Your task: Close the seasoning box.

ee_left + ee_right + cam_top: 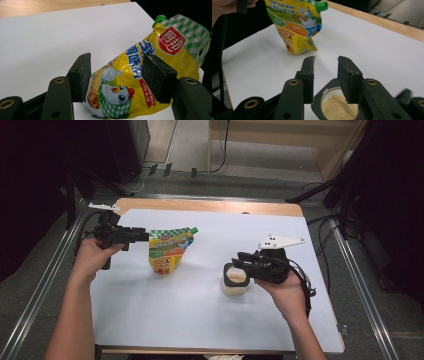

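The left tool [142,237] has the yellow sauce pouch [170,251] between its two black jaws, and the pads press on the pouch from both sides, near its upper part. The pouch has a green cap [160,18] at one top corner and a picture of a cartoon chicken on the front. It stands almost upright on the white sheet of the counter [200,315], left of the middle, with its bottom edge touching the sheet.

The right tool [325,72] is to the right, well apart from the pouch, and it is held over a small round container [235,281] with light brown powder inside. Its jaws stand a little apart, with only a narrow gap between the pads, and nothing is between them. The container sits on the counter under the jaws. I cannot tell if the jaws touch its rim.
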